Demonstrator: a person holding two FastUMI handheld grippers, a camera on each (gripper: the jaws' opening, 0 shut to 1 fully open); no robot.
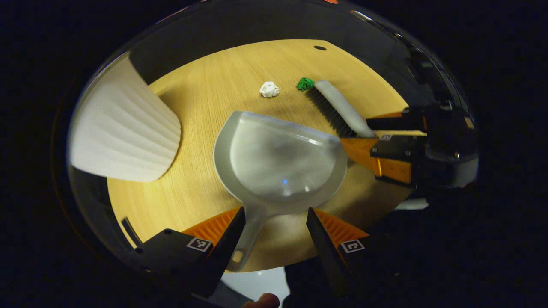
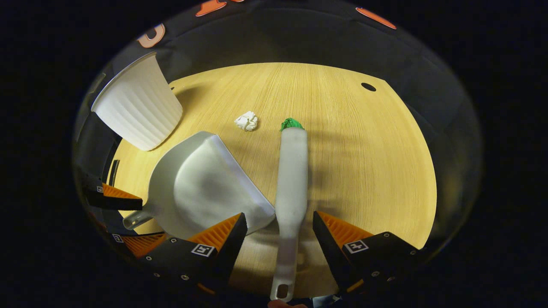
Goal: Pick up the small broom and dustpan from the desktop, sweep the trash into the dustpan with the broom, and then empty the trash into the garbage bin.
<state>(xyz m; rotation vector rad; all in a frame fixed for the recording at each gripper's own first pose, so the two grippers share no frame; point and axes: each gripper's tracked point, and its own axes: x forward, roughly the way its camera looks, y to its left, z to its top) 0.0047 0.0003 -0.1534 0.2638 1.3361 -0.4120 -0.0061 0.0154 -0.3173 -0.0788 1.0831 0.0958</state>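
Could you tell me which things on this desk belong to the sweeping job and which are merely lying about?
For the job:
dustpan
broom
white paper ball
green scrap
white ribbed bin
left gripper
right gripper

Lying about:
nothing loose that I can see; there is just the wooden desk with a hole.

The left gripper (image 1: 276,222) is level and low, fingers spread wide apart with a gap on either side of the handle between them. The right gripper (image 2: 280,229) points forward, fingers likewise spread and not pressing on the handle between them. It sits just right of the left gripper.
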